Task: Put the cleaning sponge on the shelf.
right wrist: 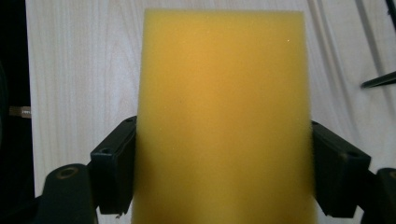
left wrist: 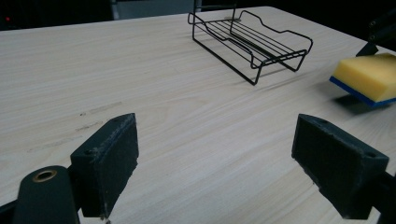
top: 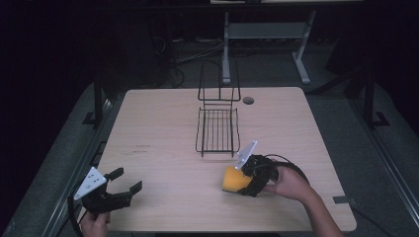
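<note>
Wooden table (top: 163,148) | right gripper (top: 245,178) clamped on yellow sponge (top: 234,179) | left gripper (top: 127,180) spread apart, holding nothing

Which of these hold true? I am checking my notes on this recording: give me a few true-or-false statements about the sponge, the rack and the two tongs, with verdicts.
1. The right tongs grip the yellow rectangular foam sponge with a blue underside by its two sides. True.
2. The left tongs hold the black wire rack. False: their jaws stand wide apart over bare light wooden table, holding nothing.
3. The sponge lies inside the rack. False: it is outside it, nearer the person, with the rack empty.
4. The rack stands near the middle of the table. True.
5. In the left gripper view the sponge's blue layer faces down. True.
</note>
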Action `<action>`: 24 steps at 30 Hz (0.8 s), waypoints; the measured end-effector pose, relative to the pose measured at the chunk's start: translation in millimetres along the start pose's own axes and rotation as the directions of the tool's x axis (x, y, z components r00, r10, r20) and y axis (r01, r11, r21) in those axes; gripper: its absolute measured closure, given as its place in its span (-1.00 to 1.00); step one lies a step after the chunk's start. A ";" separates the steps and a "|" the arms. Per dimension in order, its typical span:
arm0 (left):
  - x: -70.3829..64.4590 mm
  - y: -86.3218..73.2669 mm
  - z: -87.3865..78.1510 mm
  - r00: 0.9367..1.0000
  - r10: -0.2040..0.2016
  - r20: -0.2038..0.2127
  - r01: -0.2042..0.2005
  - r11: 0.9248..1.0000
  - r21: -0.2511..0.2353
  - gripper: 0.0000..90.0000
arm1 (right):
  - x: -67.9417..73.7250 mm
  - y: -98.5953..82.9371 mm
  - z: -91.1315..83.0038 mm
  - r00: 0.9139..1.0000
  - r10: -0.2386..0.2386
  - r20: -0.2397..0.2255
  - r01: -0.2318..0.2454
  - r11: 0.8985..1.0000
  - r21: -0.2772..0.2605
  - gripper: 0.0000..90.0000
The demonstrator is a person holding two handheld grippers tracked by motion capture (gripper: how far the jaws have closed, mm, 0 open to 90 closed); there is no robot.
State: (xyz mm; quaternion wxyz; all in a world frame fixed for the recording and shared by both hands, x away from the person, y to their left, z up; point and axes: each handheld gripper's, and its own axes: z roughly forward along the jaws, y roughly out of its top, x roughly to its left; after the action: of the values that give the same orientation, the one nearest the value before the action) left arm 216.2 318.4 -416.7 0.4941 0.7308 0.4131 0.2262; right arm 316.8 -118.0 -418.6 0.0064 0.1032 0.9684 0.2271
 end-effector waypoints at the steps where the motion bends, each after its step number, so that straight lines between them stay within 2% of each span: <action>1: -0.1 0.0 0.3 1.000 0.002 0.000 -0.002 1.000 0.001 -0.69 | -1.3 1.6 -0.5 1.000 -0.003 0.000 0.003 1.000 0.000 -0.51; 13: 0.3 0.3 0.7 1.000 0.007 -0.004 -0.007 1.000 0.006 -0.69 | -12.4 11.4 -0.6 0.999 -0.007 -0.033 0.007 1.000 -0.004 -0.51; 24: 0.6 0.5 1.3 1.000 0.006 -0.003 -0.006 1.000 0.006 -0.69 | -20.2 19.6 -2.8 0.999 -0.007 -0.043 0.007 1.000 -0.010 -0.51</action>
State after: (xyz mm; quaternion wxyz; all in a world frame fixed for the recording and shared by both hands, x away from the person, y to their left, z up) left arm 217.6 318.1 -416.8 0.4907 0.7330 0.4124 0.2276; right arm 340.3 -106.1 -408.1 -0.0132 0.0950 0.9675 0.2339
